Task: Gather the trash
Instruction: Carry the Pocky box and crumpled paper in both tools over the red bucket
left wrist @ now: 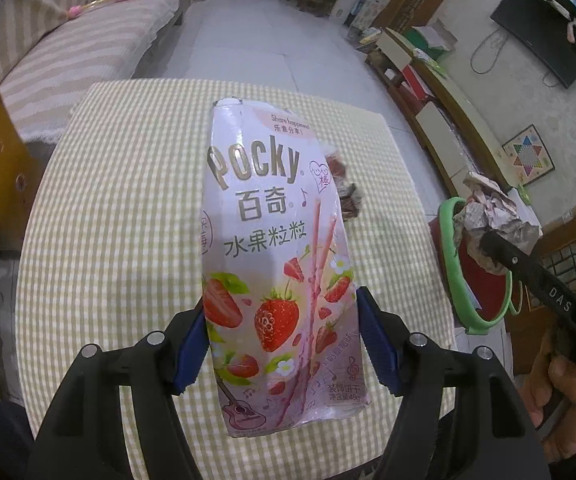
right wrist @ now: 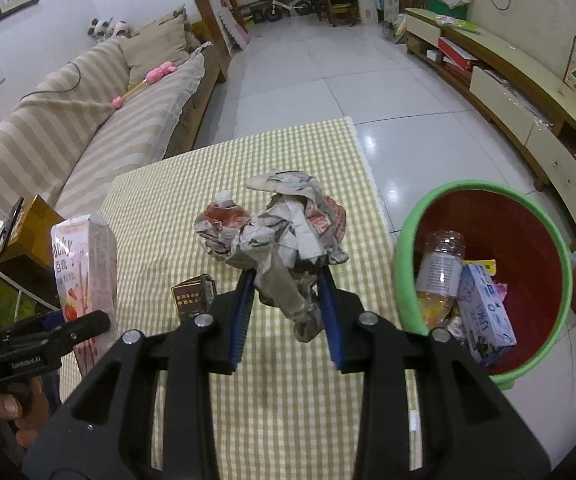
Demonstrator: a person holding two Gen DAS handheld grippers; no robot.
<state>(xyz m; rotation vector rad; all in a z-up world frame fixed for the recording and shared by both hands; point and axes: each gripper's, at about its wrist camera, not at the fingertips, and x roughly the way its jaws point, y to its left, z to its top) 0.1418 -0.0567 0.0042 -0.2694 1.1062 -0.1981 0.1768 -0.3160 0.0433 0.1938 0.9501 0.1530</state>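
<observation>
My left gripper [left wrist: 280, 320] is shut on a pink Pocky box [left wrist: 276, 248] and holds it upright above the checked table [left wrist: 128, 220]. The box also shows at the left of the right wrist view [right wrist: 84, 272]. My right gripper [right wrist: 288, 292] is shut on a crumpled paper wad [right wrist: 288, 228], held above the table's right part. The wad also shows in the left wrist view [left wrist: 491, 224], over the bin's rim. A red bin with a green rim [right wrist: 407, 248] stands on the floor right of the table and holds a plastic bottle [right wrist: 439, 268] and a blue carton [right wrist: 483, 316].
A small brown box [right wrist: 194, 296] and a crushed red-and-white pouch [right wrist: 224, 216] lie on the table behind the wad. A dark wrapper [left wrist: 347, 192] peeks out behind the Pocky box. A striped sofa [right wrist: 88, 120] runs along the left; a low TV cabinet [right wrist: 519, 92] along the right.
</observation>
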